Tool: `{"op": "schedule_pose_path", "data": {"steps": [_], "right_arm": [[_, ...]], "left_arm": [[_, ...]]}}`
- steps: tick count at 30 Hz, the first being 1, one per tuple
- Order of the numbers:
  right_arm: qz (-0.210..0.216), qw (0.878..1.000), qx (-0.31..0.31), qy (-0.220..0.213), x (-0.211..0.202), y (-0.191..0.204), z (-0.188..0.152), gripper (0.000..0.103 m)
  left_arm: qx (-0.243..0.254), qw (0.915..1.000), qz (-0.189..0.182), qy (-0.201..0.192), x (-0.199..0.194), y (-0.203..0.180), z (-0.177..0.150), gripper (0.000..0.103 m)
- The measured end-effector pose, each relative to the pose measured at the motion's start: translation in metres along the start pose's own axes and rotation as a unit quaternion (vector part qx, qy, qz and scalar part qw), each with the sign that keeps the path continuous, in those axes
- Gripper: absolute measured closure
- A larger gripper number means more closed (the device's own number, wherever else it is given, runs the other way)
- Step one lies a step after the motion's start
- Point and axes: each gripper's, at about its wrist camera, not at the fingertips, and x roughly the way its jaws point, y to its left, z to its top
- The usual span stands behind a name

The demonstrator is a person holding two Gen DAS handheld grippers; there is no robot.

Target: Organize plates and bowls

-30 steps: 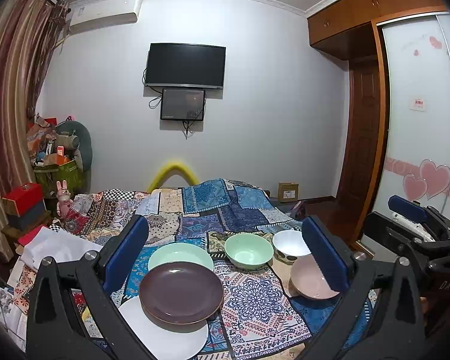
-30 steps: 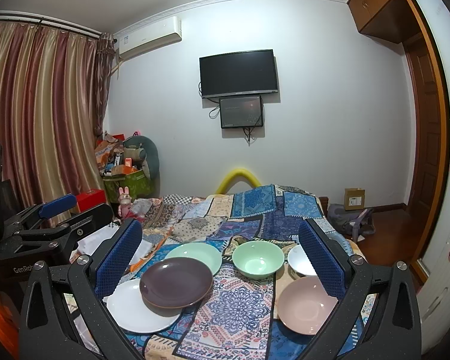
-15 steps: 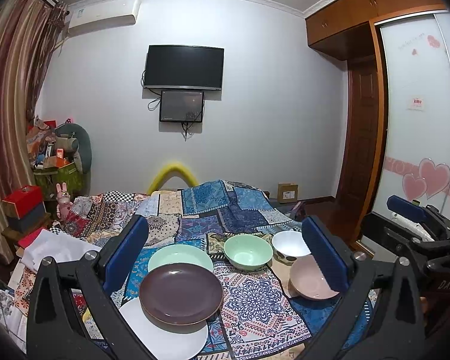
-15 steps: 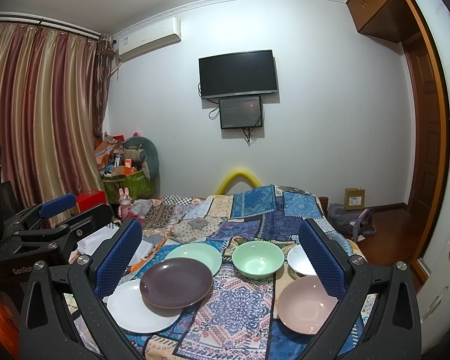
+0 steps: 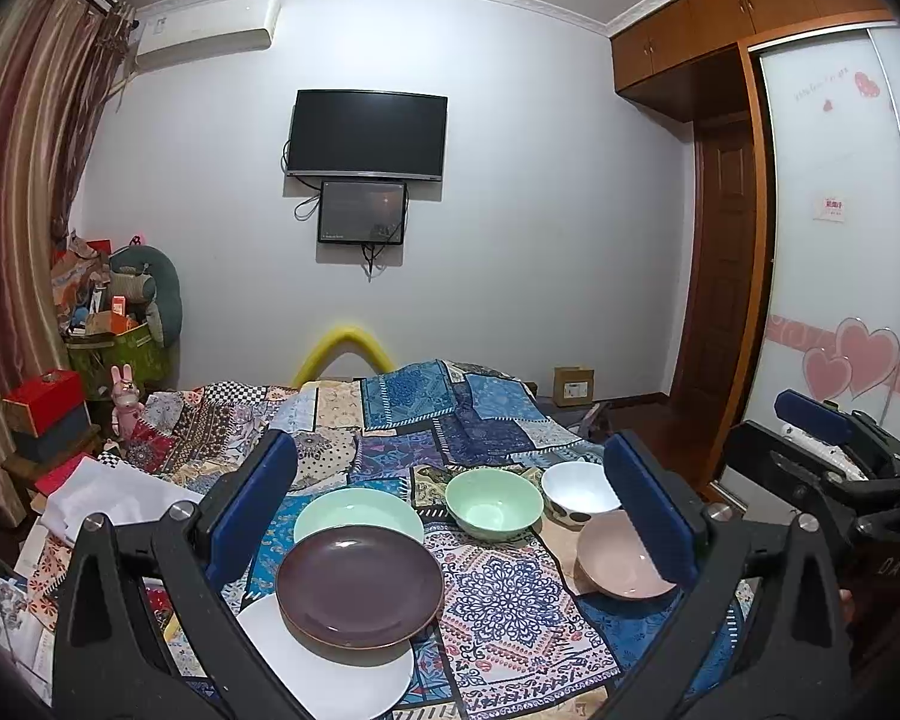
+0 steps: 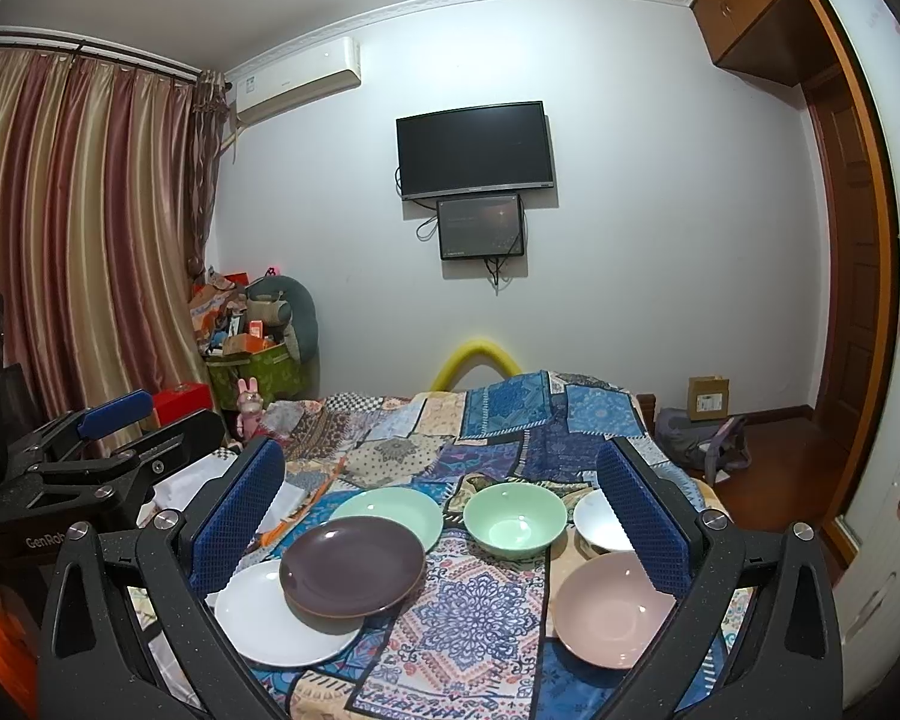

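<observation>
On the patchwork cloth a dark brown plate lies overlapping a white plate and a pale green plate. To the right are a green bowl, a white bowl and a pink bowl. My left gripper is open and empty above the dishes. My right gripper is open and empty too, and also shows at the right edge of the left wrist view.
The patchwork cloth covers a bed or table. A pile of clutter and a green box stand at the back left by the curtain. A wardrobe and door are at the right. A TV hangs on the far wall.
</observation>
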Motion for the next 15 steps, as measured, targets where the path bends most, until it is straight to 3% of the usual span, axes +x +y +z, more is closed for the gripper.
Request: {"op": "schedule_pose_path", "data": {"steps": [15], "right_arm": [[0.002, 1.000, 0.001, 0.002, 0.0000, 0.0010, -0.0014, 0.000]], "left_arm": [[0.003, 1.0000, 0.000, 0.002, 0.0009, -0.0001, -0.0022, 0.000]]}}
